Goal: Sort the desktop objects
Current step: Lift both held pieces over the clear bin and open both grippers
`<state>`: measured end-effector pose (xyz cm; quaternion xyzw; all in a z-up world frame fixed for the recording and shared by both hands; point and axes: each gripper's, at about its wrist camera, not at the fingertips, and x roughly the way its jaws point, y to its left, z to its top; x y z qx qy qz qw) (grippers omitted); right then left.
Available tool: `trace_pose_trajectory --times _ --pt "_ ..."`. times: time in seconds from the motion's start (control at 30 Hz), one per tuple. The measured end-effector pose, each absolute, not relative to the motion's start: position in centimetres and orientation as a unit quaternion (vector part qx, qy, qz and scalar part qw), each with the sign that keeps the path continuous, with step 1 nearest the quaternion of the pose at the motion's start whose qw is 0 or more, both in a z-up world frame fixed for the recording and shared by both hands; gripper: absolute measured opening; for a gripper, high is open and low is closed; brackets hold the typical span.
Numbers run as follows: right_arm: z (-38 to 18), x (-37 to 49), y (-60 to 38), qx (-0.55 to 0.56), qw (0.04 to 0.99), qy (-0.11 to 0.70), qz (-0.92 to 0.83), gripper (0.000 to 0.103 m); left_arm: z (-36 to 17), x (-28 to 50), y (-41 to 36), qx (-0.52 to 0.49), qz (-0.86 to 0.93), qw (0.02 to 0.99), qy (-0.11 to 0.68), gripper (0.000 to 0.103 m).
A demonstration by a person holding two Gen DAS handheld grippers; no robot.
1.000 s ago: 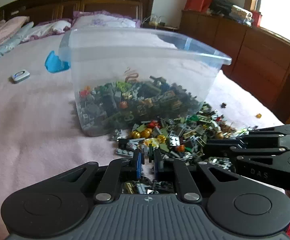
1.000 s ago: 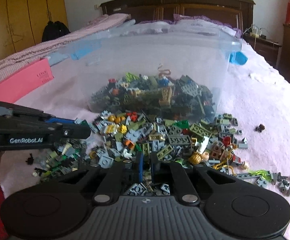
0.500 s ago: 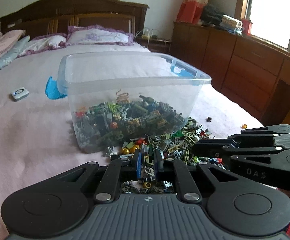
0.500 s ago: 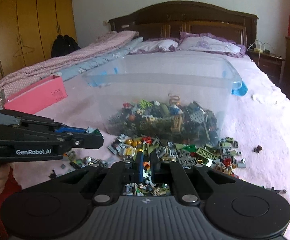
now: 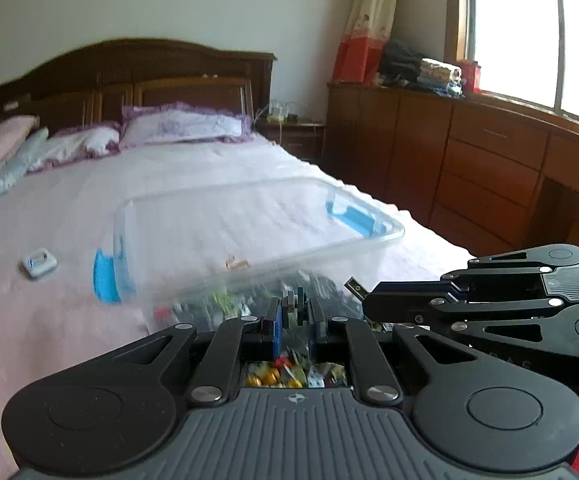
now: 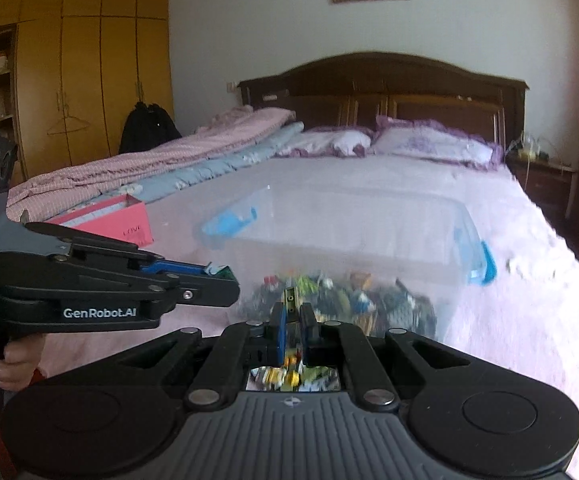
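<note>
Bricks (image 6: 341, 304) fill the bottom of a clear bin (image 5: 249, 236) on the pink bed (image 5: 41, 320). Left gripper (image 5: 294, 312) pinches a few small bricks (image 5: 294, 305) between its pads; right gripper (image 6: 292, 320) is clenched on 1 olive piece (image 6: 289, 298). Both hang before the bin.

Bricks (image 6: 341, 304) in bin (image 5: 249, 220) on bed (image 5: 49, 320).

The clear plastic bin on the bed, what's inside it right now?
The clear plastic bin holds a jumbled heap of small multicoloured building bricks across its bottom; the upper part is empty. The heap's near edge is hidden behind the right gripper, and motion blur prevents identifying single pieces.
</note>
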<state>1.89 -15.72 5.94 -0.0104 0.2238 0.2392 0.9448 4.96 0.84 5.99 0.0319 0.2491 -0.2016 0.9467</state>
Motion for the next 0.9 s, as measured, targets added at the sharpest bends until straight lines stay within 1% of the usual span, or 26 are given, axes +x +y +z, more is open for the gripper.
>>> trace_pose_trajectory --times 0.17,0.37,0.53,0.6,0.73,0.77,0.8,0.83,0.87,0.9 --pt "7.5 3.3 -15.7 -0.015 0.949 0.205 0.241 0.008 7.5 6.5 0.3 0.051 -0.197 0.951 0.231 0.014" --pt "9.1 6.1 -15.9 -0.014 0.952 0.198 0.233 0.008 8.5 10.0 0.0 0.053 -0.179 0.953 0.239 0.014" --pt "9.4 9.4 -15.5 -0.019 0.953 0.207 0.221 0.008 8.2 13.3 -1.0 0.071 -0.166 0.951 0.25 0.015" --pt "9.2 11.1 -15.1 -0.022 0.952 0.216 0.214 0.008 8.0 14.2 -1.3 0.074 -0.162 0.95 0.257 0.02" --pt "8.5 13.7 -14.7 -0.024 0.951 0.239 0.194 0.009 8.0 14.5 -1.5 0.076 -0.151 0.95 0.261 0.021" --pt "8.3 13.9 -14.7 -0.024 0.951 0.24 0.191 0.013 8.0 14.3 -1.4 0.074 -0.154 0.95 0.26 0.024" --pt "8.2 14.0 -14.7 -0.024 0.952 0.24 0.189 0.015 7.9 14.0 -1.2 0.075 -0.152 0.951 0.259 0.027" --pt "8.1 14.0 -14.8 -0.024 0.952 0.239 0.188 0.017 7.9 13.7 -1.1 0.076 -0.151 0.951 0.258 0.033" --pt "8.0 13.8 -14.8 -0.025 0.953 0.238 0.187 0.017 7.8 13.4 -1.0 0.077 -0.15 0.952 0.257 0.037" --pt "8.0 13.6 -14.9 -0.027 0.953 0.237 0.186 0.017 7.8 12.9 -0.7 0.075 -0.15 0.952 0.256 0.039"
